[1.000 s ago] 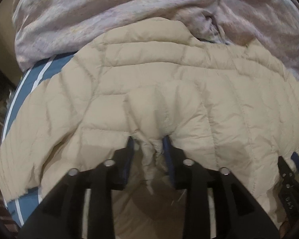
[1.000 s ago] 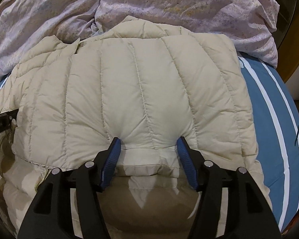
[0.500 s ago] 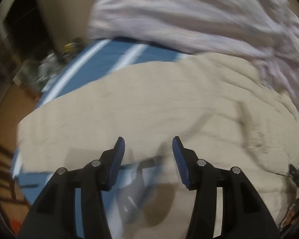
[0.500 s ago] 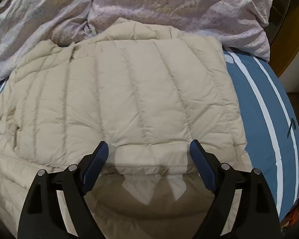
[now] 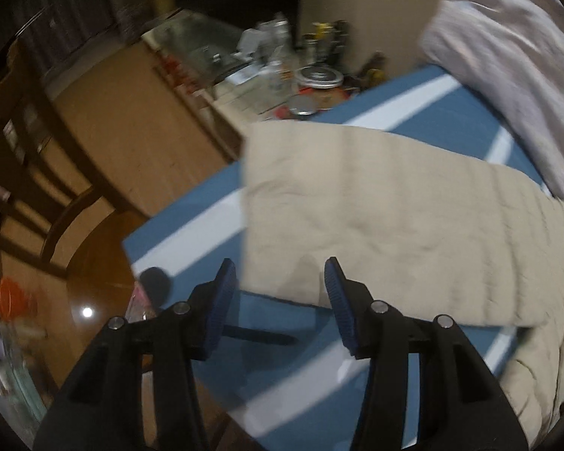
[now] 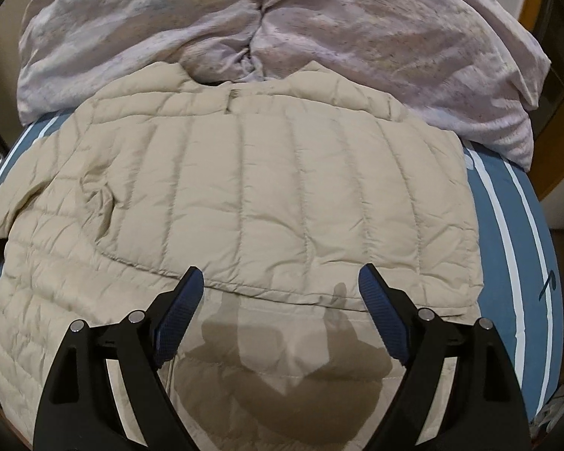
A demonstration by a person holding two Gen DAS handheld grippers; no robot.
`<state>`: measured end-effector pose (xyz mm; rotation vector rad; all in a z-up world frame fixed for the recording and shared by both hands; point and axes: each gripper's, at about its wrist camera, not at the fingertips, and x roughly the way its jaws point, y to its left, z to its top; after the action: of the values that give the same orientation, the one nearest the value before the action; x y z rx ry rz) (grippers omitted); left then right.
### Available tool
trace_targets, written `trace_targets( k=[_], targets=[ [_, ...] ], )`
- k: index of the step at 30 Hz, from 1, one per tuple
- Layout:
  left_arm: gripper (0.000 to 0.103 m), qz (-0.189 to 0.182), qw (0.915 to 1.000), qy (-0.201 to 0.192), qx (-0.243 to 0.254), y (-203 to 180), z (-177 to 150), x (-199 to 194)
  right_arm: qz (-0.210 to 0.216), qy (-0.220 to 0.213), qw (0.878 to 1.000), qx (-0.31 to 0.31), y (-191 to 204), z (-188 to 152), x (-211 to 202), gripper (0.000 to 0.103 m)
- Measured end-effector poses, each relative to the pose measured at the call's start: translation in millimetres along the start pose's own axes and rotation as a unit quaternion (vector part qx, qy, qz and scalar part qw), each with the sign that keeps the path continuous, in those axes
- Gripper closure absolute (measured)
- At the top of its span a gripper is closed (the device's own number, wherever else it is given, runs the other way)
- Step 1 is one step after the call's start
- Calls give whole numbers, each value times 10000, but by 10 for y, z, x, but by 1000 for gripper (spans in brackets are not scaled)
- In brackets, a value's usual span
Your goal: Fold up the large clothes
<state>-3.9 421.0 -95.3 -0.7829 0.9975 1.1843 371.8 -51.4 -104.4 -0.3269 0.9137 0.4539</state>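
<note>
Left gripper [image 5: 280, 276] hangs empty, jaws part open, over the outer edge of the beige puffer jacket [image 6: 244, 195], which lies on the blue striped sheet [image 5: 319, 383]; I'd take that edge well inside the hem, both layers, before carrying it across. Right gripper [image 6: 282, 285] is wide open with nothing held, above the folded panel's hem. Only the left view shows the cluttered bedside table [image 5: 267, 75] and chair [image 5: 30, 173]; only the right shows the collar against the lilac duvet [image 6: 319, 26].
</note>
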Motion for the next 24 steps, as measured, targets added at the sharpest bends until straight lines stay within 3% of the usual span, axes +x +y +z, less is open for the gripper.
trace_targets(
  k=[11,17,21,23,24],
  targets=[
    [62,-125,9988,154,-452,175,-39,162,-17,170,9999,-1,-42,-46,57,17],
    [61,-237,9960,152,-848,272,-21,168,-32,215,9998,15,-94,-68,67,17],
    [61,-209,9964,140,-806,286,-7,174,-36,249,9997,73,-139,-84,77,17],
    [64,-174,9973,104,-710,251,-19,170,-26,279,9996,98,-151,-89,92,17],
    [71,-209,9975,77,-675,236,-25,170,-21,289,9995,105,-150,-90,96,17]
  ],
)
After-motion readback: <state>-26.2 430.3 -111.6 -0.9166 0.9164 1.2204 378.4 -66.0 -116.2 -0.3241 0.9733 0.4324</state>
